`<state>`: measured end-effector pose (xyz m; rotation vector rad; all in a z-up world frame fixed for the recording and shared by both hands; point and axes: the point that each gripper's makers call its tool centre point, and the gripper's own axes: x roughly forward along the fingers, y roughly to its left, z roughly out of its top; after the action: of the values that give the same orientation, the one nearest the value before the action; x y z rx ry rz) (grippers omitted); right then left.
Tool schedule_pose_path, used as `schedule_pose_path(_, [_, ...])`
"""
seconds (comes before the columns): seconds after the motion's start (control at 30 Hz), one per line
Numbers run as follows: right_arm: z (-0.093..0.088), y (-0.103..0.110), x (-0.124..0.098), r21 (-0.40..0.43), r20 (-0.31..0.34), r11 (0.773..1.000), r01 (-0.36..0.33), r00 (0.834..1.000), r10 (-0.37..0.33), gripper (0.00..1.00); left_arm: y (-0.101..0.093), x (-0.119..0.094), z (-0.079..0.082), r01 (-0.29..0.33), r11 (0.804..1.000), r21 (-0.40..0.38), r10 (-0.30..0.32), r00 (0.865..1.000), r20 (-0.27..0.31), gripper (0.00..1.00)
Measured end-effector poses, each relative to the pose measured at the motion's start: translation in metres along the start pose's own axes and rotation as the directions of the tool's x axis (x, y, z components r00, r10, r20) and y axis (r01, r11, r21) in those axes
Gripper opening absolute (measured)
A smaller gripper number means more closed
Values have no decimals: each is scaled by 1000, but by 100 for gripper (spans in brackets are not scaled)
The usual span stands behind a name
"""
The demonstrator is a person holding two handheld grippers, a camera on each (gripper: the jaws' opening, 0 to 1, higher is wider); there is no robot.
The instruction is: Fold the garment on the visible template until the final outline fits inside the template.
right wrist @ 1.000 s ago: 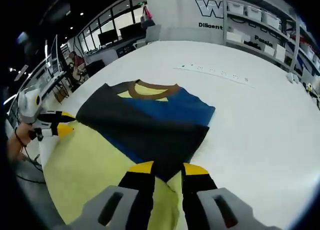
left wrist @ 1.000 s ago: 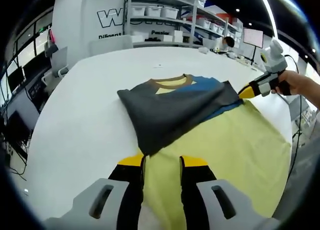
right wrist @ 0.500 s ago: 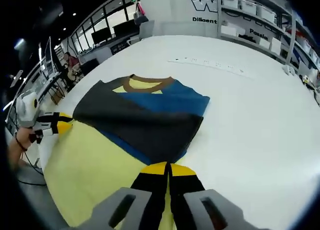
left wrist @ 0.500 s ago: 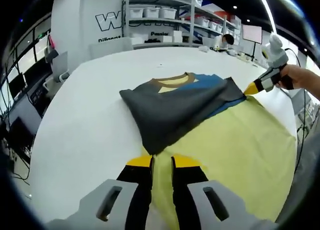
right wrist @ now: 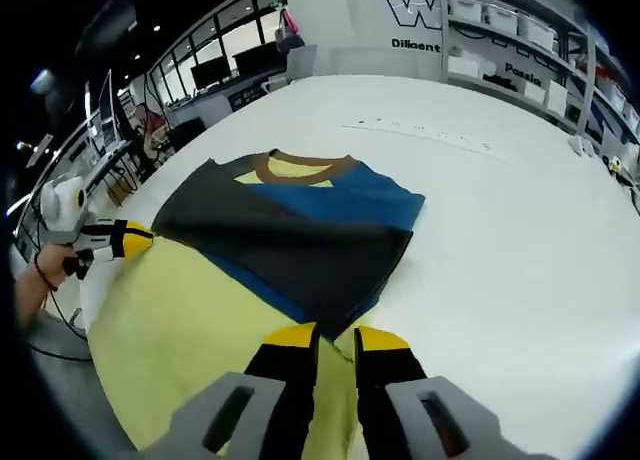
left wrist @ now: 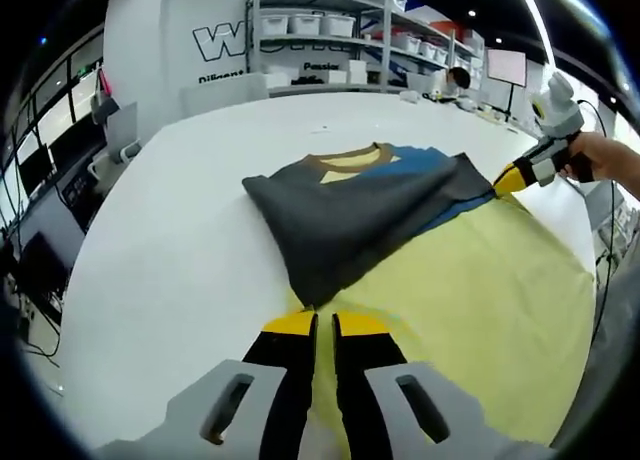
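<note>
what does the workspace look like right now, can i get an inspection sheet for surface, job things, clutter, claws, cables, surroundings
surface: big white table, flat and bare around the shirt.
job's things: yellow garment spread flat; its dark grey and blue upper part is folded over, brown collar showing. No separate template outline can be told.
clutter: a thin pale strip lies on the table beyond the shirt.
claws: left claw at the fold's near corner, jaws almost together; right claw at the other corner, a small gap between its jaws.
cables: a dark cable hangs off the table edge.
surroundings: shelving with white bins, monitors, lettered wall.
</note>
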<state>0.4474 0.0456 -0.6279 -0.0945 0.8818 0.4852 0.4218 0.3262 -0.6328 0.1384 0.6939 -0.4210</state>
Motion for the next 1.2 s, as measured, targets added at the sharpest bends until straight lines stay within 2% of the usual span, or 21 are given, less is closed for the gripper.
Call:
schedule_pose_path(0.23, [-1, 0, 10, -73, -29, 997, 18, 999, -21, 0, 0, -1, 1, 4, 1000, -14, -4, 1000, 7, 0])
schedule_pose_path(0.43, [5, 2, 2, -62, -17, 998, 11, 1000, -12, 0, 2, -2, 2, -3, 999, -37, 3, 1000, 14, 0])
schedule_pose_path(0.5, [1, 2, -5, -90, -53, 996, 23, 998, -28, 0, 2, -1, 2, 6, 999, -48, -5, 1000, 19, 0])
schedule_pose_path(0.57, [3, 5, -8, -100, -46, 995, 11, 999, -16, 0, 3, -1, 2, 4, 999, -49, -3, 1000, 17, 0])
schedule_pose_path(0.6, [4, 6, -9, -80, -51, 997, -7, 999, 3, 0, 3, -1, 1, 6, 999, -49, -6, 1000, 13, 0])
schedule_pose_path(0.7, [3, 2, -11, -65, -50, 998, -2, 999, -2, 0, 2, -2, 0, 11, 998, -55, -11, 1000, 7, 0])
schedule_pose_path(0.87, [-10, 2, -12, 5, -95, 1000, -17, 995, 17, 0, 1, -4, 2, 12, 999, -40, -12, 1000, 7, 0])
schedule_pose_path(0.9, [-16, 3, -12, 10, -96, 1000, -20, 995, 21, 0, 0, -5, 4, 10, 999, -33, -10, 1000, 14, 0])
schedule_pose_path(0.97, [-19, 1, -10, 14, -93, 1000, -8, 996, 9, 0, 0, -4, -1, 13, 999, -32, -13, 1000, -8, 0])
schedule_pose_path(1.17, [-21, 1, -10, -1, -87, 1000, 1, 996, -1, 0, 1, -6, -5, 5, 1000, -17, -5, 1000, -21, 0])
schedule_pose_path(1.2, [-20, 0, -12, -7, -82, 1000, 9, 997, -9, 3, 1, -7, -3, 3, 1000, -9, -3, 1000, -13, 0])
